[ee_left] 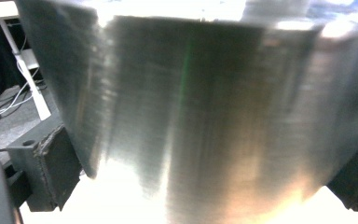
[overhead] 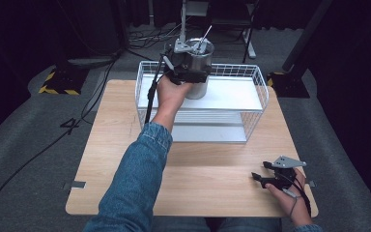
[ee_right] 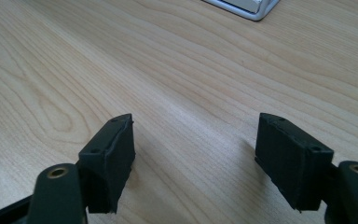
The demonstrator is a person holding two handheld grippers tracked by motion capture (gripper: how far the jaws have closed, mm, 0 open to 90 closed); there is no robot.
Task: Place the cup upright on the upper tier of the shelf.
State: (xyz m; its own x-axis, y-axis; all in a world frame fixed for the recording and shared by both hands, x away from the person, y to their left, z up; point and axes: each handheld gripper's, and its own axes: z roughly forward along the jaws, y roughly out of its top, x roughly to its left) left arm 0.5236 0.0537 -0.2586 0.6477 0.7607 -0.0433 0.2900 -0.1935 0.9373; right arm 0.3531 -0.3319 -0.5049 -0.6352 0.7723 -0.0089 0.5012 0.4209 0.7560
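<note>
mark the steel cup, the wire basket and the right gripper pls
steel cup (overhead: 197,72), high view, on its side wall below the rim.
wire basket (overhead: 262,84), high view, on its right top rim.
right gripper (ee_right: 195,158), right gripper view, midway between its two black jaw tips, which stand apart over the wooden table.

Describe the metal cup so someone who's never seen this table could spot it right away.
At the table's far edge stands a white wire basket. The cup is at its back left, gripped by the left gripper. It is the one shiny steel cylinder there.
</note>
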